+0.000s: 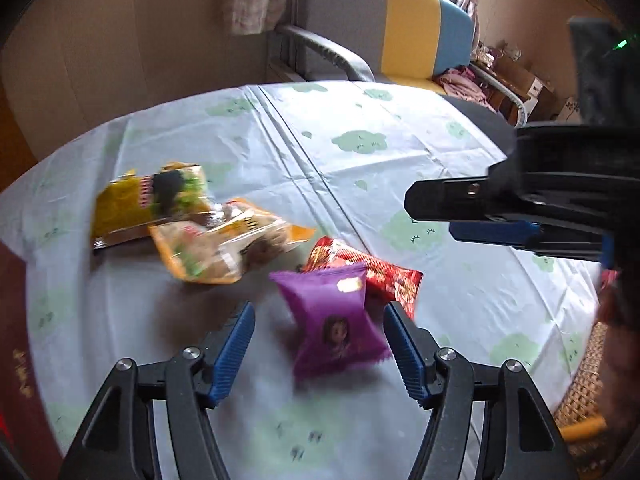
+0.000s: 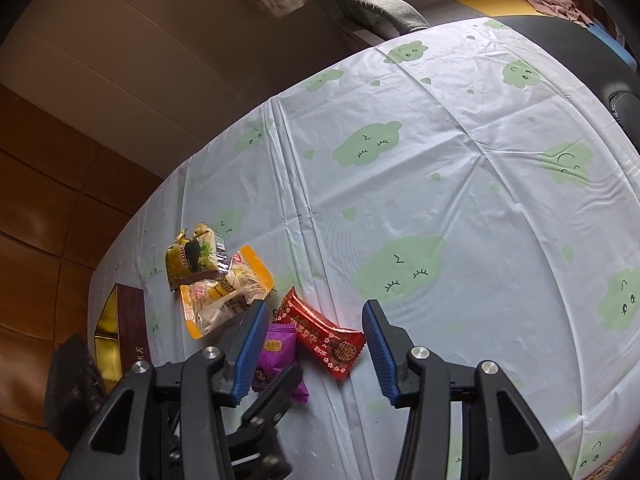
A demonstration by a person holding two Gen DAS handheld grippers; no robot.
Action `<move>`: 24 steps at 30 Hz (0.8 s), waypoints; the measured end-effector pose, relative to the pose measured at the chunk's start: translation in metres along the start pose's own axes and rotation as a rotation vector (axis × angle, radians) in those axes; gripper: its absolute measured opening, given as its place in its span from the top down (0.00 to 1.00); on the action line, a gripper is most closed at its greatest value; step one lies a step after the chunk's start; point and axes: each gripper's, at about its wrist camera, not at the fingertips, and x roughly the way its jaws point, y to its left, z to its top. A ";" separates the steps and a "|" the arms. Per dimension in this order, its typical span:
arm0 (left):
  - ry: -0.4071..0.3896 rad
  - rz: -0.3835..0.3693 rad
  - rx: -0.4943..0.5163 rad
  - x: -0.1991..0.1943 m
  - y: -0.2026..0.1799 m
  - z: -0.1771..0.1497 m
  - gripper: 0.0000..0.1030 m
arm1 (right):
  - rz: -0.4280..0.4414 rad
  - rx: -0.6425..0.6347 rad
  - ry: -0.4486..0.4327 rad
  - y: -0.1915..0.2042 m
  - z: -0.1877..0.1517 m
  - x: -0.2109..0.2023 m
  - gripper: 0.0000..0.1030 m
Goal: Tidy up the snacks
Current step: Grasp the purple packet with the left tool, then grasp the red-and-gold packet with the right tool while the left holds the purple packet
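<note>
Purple, and nearest of all, a small snack packet [image 1: 334, 322] lies on the desk between the left gripper [image 1: 320, 354]'s jaws, which stand open around it without pressing. Just behind it, touching, is a red candy wrapper [image 2: 328, 334], in front of the right gripper [image 2: 316, 354], whose jaws are also open and hold nothing. Further off sit an orange-edged clear bag [image 1: 218, 250] and, overlapping it, a yellow pack [image 1: 150, 204]. At the desk's [image 2: 440, 200] left edge a dark red box with a gold lining [image 2: 120, 334] looks empty. By my reading, sorting has barely begun: all four snacks lie loose in a heap.
</note>
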 end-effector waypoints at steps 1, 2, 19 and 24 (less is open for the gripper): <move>0.004 -0.002 -0.004 0.005 -0.001 0.001 0.36 | 0.000 -0.005 0.003 0.001 0.000 0.001 0.52; 0.012 -0.012 -0.014 0.012 0.000 0.002 0.37 | 0.000 -0.006 0.002 0.001 0.000 0.001 0.52; -0.053 -0.050 -0.063 -0.048 0.057 -0.092 0.60 | -0.099 -0.188 0.063 0.027 -0.012 0.031 0.52; -0.086 -0.047 -0.046 -0.053 0.059 -0.105 0.60 | -0.125 -0.295 0.028 0.042 -0.015 0.036 0.52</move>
